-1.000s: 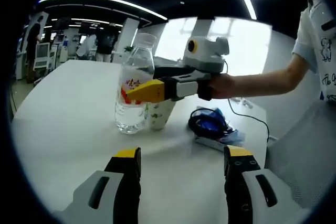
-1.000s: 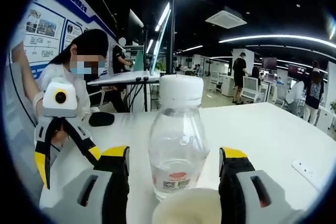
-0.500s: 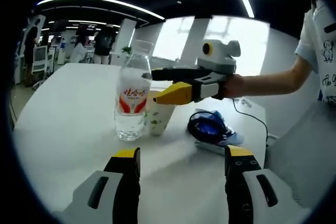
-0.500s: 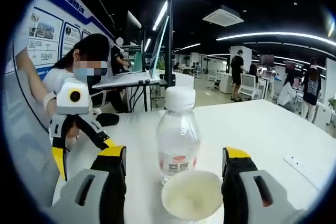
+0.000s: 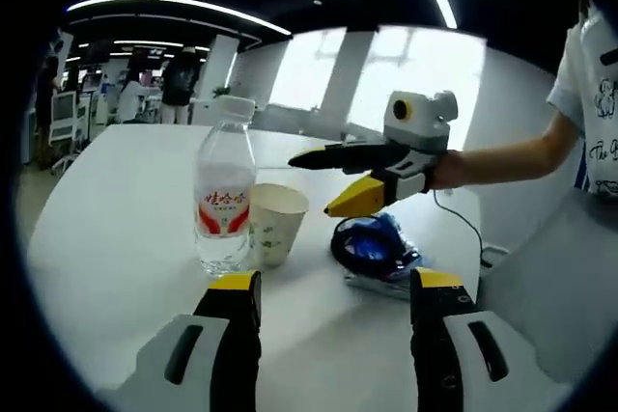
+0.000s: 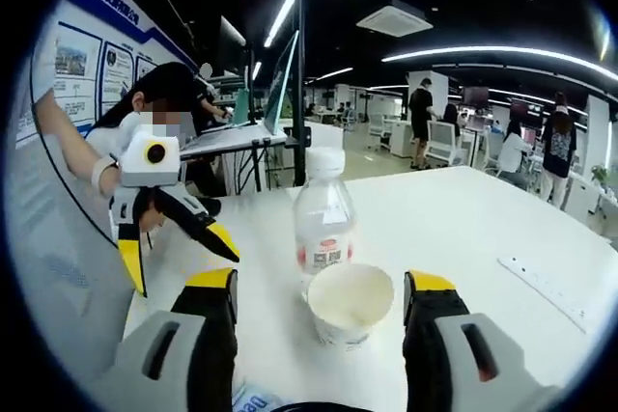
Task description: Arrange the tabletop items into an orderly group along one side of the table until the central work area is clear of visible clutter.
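Now paper cup [image 6: 350,303] ahead between spread jaws, untouched.

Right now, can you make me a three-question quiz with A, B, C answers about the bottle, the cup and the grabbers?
1. Where does the paper cup stand?
A. Right beside the water bottle
B. On top of the blue bundle
C. On the floor

2. What colour is the bottle's cap?
A. Green
B. Black
C. White

3. How are the jaws of the right hand-held gripper?
A. Shut on the cup
B. Open, holding nothing
C. Shut on the bottle

Answers:
1. A, in the left gripper view the cup sits on the white table right next to the bottle.
2. C, the right gripper view shows a white cap.
3. B, its yellow-tipped jaws are spread apart in the air, away from the cup.
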